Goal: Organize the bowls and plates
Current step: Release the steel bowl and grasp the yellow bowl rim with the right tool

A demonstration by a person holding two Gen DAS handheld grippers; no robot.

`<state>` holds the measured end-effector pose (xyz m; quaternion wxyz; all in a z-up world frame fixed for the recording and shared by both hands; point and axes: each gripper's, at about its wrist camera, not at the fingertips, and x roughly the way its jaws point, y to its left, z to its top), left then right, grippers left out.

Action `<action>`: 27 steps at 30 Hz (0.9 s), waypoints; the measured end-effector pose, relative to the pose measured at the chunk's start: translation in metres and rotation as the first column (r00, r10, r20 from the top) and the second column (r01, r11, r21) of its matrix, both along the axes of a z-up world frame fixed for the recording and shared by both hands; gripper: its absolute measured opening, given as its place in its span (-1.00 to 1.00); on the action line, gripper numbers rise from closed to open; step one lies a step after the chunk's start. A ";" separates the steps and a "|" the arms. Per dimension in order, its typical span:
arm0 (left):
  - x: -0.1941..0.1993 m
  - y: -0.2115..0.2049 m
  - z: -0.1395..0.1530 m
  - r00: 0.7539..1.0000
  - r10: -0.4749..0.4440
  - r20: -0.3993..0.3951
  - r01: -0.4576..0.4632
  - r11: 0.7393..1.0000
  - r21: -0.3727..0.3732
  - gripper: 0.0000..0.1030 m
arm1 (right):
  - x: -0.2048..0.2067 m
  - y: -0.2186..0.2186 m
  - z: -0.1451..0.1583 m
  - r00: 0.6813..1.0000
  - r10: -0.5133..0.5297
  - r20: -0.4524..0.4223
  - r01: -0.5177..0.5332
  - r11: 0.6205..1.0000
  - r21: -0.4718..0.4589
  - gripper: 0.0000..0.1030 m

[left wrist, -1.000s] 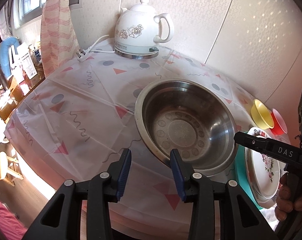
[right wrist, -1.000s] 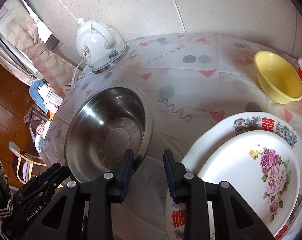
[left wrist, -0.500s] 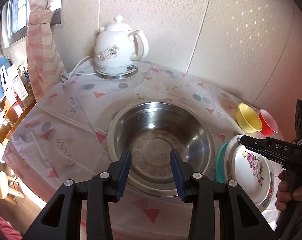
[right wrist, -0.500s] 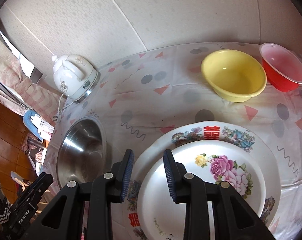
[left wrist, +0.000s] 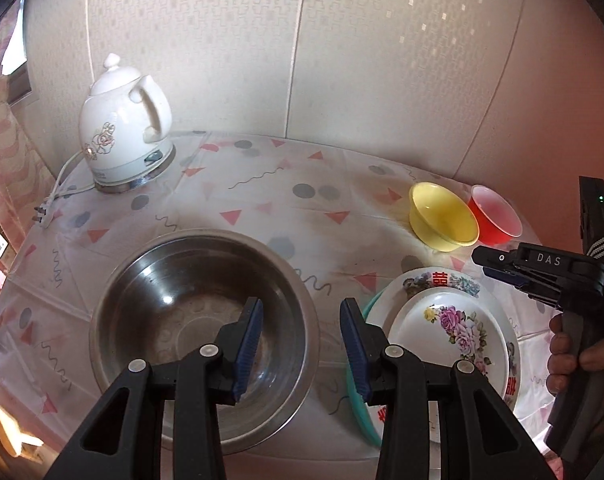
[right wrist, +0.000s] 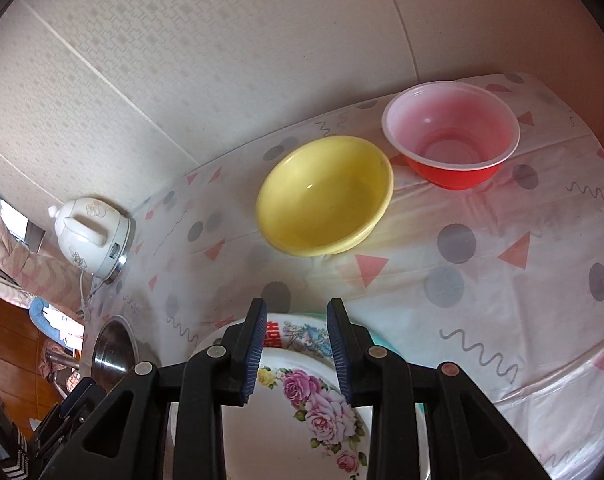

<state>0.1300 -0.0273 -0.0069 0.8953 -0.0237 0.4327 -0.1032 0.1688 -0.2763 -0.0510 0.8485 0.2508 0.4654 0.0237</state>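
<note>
Plates (left wrist: 453,320) stacked on bench (left wrist: 262,200) beside steel bowl (left wrist: 198,312) — yellow bowl (right wrist: 325,196) & red bowl (right wrist: 451,136) behind. Left gripper (left wrist: 300,344), right gripper (right wrist: 296,354): fingers apart, nothing held — green rim under plates, prob. another plate.

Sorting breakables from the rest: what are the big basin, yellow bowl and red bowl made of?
Basin: bare metal, likely stainless steel, with a bright glint. Yellow bowl: opaque, smooth, probably plastic or melamine. Red bowl: thin translucent plastic, light passing through.

Both tongs (left wrist: 300,340) (right wrist: 296,346) are black plastic with ribbed blue pads and silver rivets.
</note>
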 end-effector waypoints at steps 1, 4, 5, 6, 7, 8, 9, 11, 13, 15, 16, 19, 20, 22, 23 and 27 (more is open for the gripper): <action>0.004 -0.005 -0.001 1.000 -0.007 -0.004 0.007 1.000 0.004 -0.20 | 0.001 -0.007 0.000 1.000 -0.014 0.001 0.014 1.000 0.002 -0.40; 0.017 -0.021 -0.004 0.999 -0.031 -0.025 0.031 0.999 0.011 -0.20 | 0.006 -0.020 -0.001 0.999 -0.049 0.005 0.049 0.999 0.003 -0.40; 0.021 -0.026 -0.005 0.999 -0.036 -0.033 0.036 0.999 0.012 -0.20 | 0.009 -0.024 -0.002 0.998 -0.057 0.003 0.057 0.998 0.002 -0.40; 0.026 -0.030 -0.007 0.998 -0.041 -0.045 0.041 0.999 0.012 -0.20 | 0.012 -0.028 -0.003 0.998 -0.067 -0.001 0.067 0.998 0.000 -0.39; 0.032 -0.035 -0.008 0.997 -0.047 -0.060 0.048 0.999 0.007 -0.20 | 0.015 -0.031 -0.003 0.997 -0.077 -0.006 0.077 0.997 -0.001 -0.39; 0.037 -0.039 -0.010 0.996 -0.050 -0.070 0.050 0.999 0.001 -0.20 | 0.018 -0.035 -0.004 0.996 -0.086 -0.009 0.086 0.996 0.003 -0.39; 0.042 -0.043 -0.011 0.996 -0.047 -0.075 0.047 0.999 -0.001 -0.20 | 0.021 -0.039 -0.005 0.995 -0.095 -0.011 0.095 0.995 0.007 -0.39; 0.050 -0.052 -0.014 0.995 -0.057 -0.088 0.056 0.998 -0.011 -0.16 | 0.026 -0.045 -0.008 0.993 -0.113 -0.017 0.113 0.994 0.007 -0.40; 0.057 -0.060 -0.015 0.994 -0.068 -0.086 0.067 0.998 -0.013 -0.16 | 0.032 -0.051 -0.012 0.992 -0.127 -0.023 0.128 0.992 0.015 -0.40; 0.064 -0.071 -0.015 0.994 -0.083 -0.077 0.083 0.997 -0.004 -0.05 | 0.038 -0.055 -0.014 0.991 -0.133 -0.026 0.134 0.991 0.021 -0.40; 0.067 -0.076 -0.015 0.993 -0.093 -0.075 0.093 0.996 -0.004 0.02 | 0.040 -0.056 -0.015 0.991 -0.133 -0.025 0.134 0.991 0.022 -0.40; 0.080 -0.091 -0.017 0.990 -0.117 -0.075 0.116 0.993 -0.014 0.03 | 0.046 -0.059 -0.017 0.990 -0.135 -0.029 0.135 0.990 0.025 -0.40; 0.085 -0.095 -0.017 0.990 -0.122 -0.075 0.121 0.993 -0.019 0.03 | 0.048 -0.060 -0.019 0.990 -0.135 -0.030 0.136 0.990 0.027 -0.40; 0.094 -0.103 -0.019 0.989 -0.128 -0.079 0.127 0.992 -0.026 0.01 | 0.051 -0.061 -0.020 0.991 -0.132 -0.026 0.133 0.991 0.027 -0.44; 0.099 -0.107 -0.021 0.987 -0.135 -0.087 0.132 0.991 -0.037 0.00 | 0.052 -0.062 -0.021 0.991 -0.128 -0.024 0.129 0.991 0.024 -0.45; 0.114 -0.122 -0.027 0.980 -0.162 -0.117 0.152 0.984 -0.095 -0.01 | 0.056 -0.063 -0.025 0.993 -0.117 -0.032 0.118 0.993 0.012 -0.55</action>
